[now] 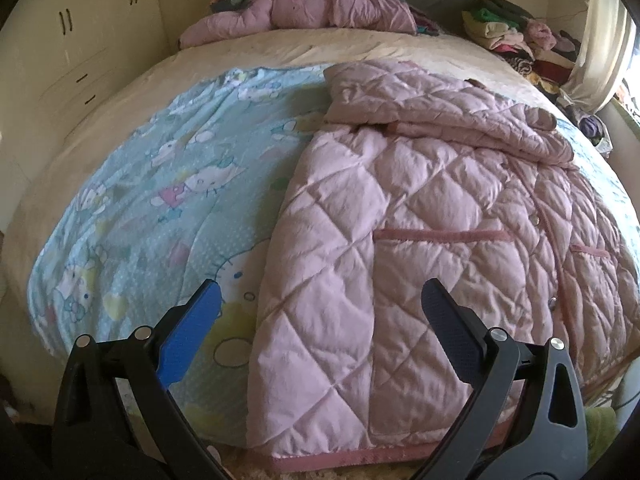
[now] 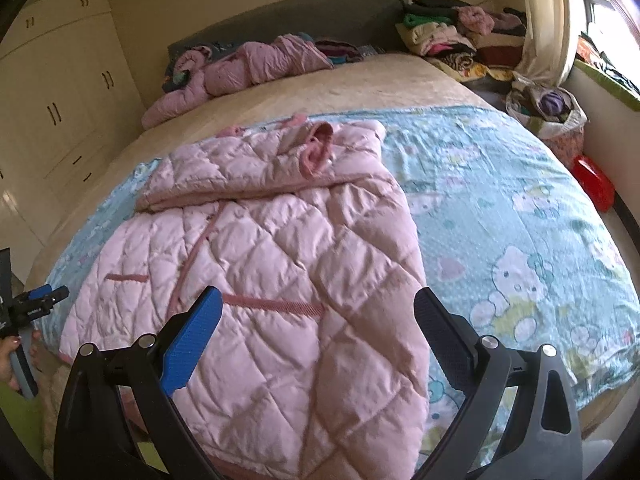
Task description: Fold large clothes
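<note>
A pink quilted jacket [image 1: 420, 216] lies flat on the bed, front up, with both sleeves folded across its chest and two darker pink pocket trims showing. In the right wrist view the same jacket [image 2: 260, 248] fills the middle, its hem toward me. My left gripper [image 1: 322, 296] hangs open above the jacket's lower left edge, nothing between its blue pads. My right gripper [image 2: 318, 300] is open too, above the jacket's lower right part, holding nothing. The left gripper [image 2: 42, 298] also shows at the far left of the right wrist view, held by a hand [image 2: 8, 356].
A light blue cartoon-print sheet [image 1: 160, 184] covers the near half of the beige bed [image 1: 280, 48]. Another pink padded garment [image 1: 304, 10] lies by the grey headboard. Piles of clothes [image 2: 460, 32] sit at the far right corner. A red object [image 2: 594, 182] and a bag [image 2: 548, 112] are beside the bed, cream wardrobes [image 2: 60, 92] on the left.
</note>
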The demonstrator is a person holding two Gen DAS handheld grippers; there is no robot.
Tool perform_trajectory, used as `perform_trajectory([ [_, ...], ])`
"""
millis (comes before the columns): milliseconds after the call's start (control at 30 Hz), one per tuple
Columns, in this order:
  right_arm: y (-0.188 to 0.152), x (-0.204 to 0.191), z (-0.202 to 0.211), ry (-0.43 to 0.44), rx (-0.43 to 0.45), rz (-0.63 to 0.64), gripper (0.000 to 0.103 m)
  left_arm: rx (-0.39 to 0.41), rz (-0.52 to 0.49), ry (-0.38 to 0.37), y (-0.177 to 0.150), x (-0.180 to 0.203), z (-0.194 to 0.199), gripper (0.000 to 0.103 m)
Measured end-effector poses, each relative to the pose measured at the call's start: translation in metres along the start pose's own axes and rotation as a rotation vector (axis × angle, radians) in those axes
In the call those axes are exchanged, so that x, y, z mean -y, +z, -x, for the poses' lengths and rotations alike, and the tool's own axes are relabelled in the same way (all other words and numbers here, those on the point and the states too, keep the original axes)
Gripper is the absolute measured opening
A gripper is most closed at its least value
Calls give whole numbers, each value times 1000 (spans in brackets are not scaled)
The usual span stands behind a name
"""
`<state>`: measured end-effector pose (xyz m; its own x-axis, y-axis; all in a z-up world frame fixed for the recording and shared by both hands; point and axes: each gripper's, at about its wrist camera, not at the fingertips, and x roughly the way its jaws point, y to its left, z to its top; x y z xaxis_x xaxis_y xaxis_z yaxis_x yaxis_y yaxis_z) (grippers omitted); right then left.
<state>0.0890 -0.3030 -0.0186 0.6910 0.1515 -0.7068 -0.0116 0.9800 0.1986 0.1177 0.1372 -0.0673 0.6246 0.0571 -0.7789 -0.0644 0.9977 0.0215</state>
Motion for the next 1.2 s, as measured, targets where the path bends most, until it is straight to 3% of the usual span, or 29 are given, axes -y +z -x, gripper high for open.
perform_trajectory([
  [233, -14, 13, -6, -15, -43, -20, 96, -40, -7, 13, -11, -6, -10, 94],
  [767, -46, 28, -17, -27, -138, -39, 96, -181, 82, -94, -53, -43, -38, 94],
  [1200, -85, 38, -25, -1, -258, -65, 96, -207, 98, -157, -63, -38, -48, 94],
])
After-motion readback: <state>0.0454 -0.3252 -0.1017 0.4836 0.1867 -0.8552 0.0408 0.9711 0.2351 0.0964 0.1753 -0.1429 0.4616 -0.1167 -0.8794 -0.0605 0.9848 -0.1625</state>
